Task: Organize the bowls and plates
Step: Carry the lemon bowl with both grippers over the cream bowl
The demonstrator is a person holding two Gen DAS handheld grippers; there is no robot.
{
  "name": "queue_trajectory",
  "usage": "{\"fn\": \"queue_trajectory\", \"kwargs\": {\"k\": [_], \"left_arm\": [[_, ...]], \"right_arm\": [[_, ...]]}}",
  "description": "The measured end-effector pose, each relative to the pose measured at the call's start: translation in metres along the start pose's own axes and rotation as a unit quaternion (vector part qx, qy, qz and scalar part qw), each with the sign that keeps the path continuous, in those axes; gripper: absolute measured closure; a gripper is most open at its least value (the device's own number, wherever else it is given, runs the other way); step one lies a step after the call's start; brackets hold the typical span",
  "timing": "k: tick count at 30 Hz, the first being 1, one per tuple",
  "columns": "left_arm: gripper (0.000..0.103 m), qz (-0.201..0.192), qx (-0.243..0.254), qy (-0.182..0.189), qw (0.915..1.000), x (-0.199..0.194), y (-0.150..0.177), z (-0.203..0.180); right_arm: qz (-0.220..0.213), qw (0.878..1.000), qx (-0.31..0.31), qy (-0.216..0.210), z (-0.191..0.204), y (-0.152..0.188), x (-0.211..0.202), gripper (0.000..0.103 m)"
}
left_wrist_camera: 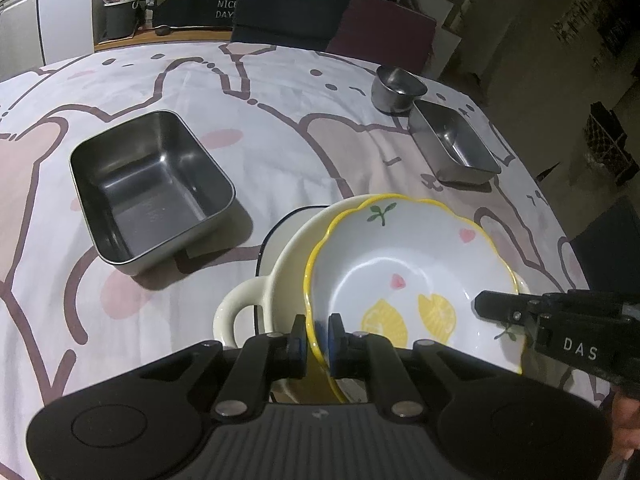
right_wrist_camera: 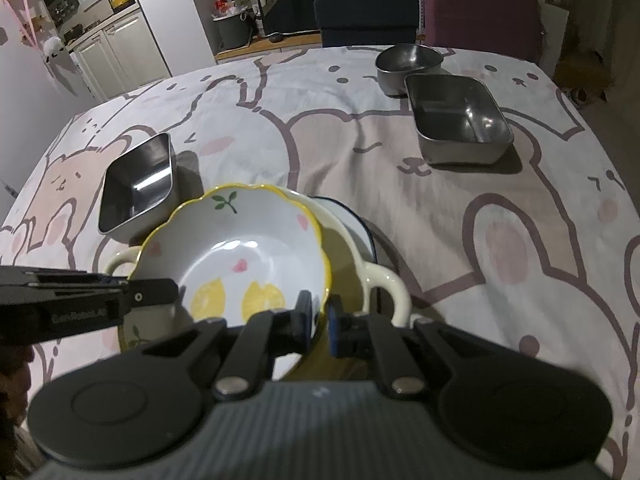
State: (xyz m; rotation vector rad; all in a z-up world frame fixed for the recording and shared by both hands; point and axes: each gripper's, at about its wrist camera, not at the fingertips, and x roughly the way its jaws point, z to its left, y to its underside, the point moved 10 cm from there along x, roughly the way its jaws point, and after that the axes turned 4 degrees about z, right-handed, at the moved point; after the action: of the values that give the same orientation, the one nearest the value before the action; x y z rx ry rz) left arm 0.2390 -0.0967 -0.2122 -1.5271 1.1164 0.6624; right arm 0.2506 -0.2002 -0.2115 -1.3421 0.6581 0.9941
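Note:
A yellow-rimmed lemon bowl [left_wrist_camera: 412,276] [right_wrist_camera: 236,256] sits tilted in a cream two-handled dish [left_wrist_camera: 248,304] [right_wrist_camera: 380,280], which rests on a white plate with a dark rim [left_wrist_camera: 288,220] [right_wrist_camera: 352,220]. My left gripper [left_wrist_camera: 317,336] is shut on the lemon bowl's near-left rim. My right gripper [right_wrist_camera: 318,322] is shut on its near-right rim. Each gripper shows in the other's view, the right one [left_wrist_camera: 500,308] and the left one [right_wrist_camera: 152,292].
A large steel rectangular tray [left_wrist_camera: 150,188] [right_wrist_camera: 138,188] lies to the left. A smaller steel tray [left_wrist_camera: 454,142] [right_wrist_camera: 460,120] and a round steel bowl [left_wrist_camera: 396,88] [right_wrist_camera: 406,64] stand at the far right. Two chairs [right_wrist_camera: 420,4] stand behind the cloth-covered table [left_wrist_camera: 280,112].

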Motion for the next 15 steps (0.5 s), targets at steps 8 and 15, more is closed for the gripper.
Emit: {"fn": "queue_trajectory", "kwargs": {"k": [8, 15], "left_arm": [[0.091, 0.004, 0.020, -0.005, 0.9998, 0.0013, 0.0013, -0.0030], [0.090, 0.010, 0.035, -0.008, 0.9993, 0.0048, 0.0036, -0.0062]], "right_arm": [[0.006, 1.000, -0.003, 0.005, -0.0010, 0.0020, 0.0006, 0.093], [0.010, 1.000, -0.004, 0.011, -0.0032, 0.0026, 0.0013, 0.093]]}}
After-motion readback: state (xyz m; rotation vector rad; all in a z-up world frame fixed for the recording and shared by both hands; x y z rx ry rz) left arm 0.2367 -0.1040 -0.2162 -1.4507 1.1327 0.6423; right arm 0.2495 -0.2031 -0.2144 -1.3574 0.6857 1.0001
